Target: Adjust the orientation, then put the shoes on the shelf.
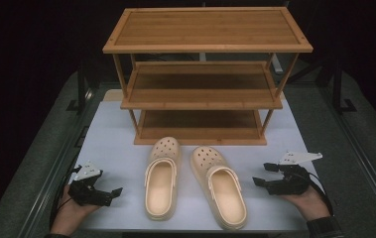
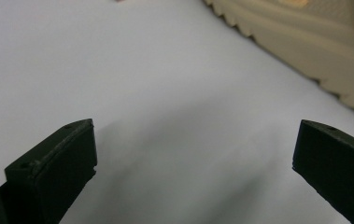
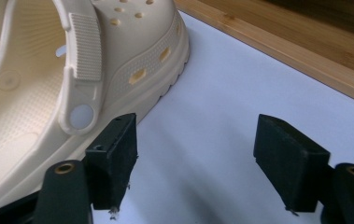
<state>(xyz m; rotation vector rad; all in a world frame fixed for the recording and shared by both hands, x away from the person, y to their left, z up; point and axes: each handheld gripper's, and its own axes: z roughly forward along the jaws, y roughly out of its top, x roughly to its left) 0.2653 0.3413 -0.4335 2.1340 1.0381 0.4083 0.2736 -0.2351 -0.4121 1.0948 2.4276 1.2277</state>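
Note:
Two cream clogs lie side by side on the white table top (image 1: 111,134), toes toward the rack: the left clog (image 1: 161,178) and the right clog (image 1: 220,186). My left gripper (image 1: 115,194) rests low at the table's front left, a hand's width from the left clog. Its jaws stand wide open in the left gripper view (image 2: 193,158), over bare table, with the left clog's ridged sole (image 2: 305,42) at the upper right. My right gripper (image 1: 261,174) sits just right of the right clog. It is open (image 3: 195,158), nothing between its jaws, the right clog (image 3: 72,70) close beside one jaw.
A three-shelf bamboo shoe rack (image 1: 205,44) stands at the back of the table, its shelves bare. Its lowest shelf edge (image 3: 282,51) runs just beyond the right clog's toe. Dark floor and metal frame rails (image 1: 359,148) border the table on both sides.

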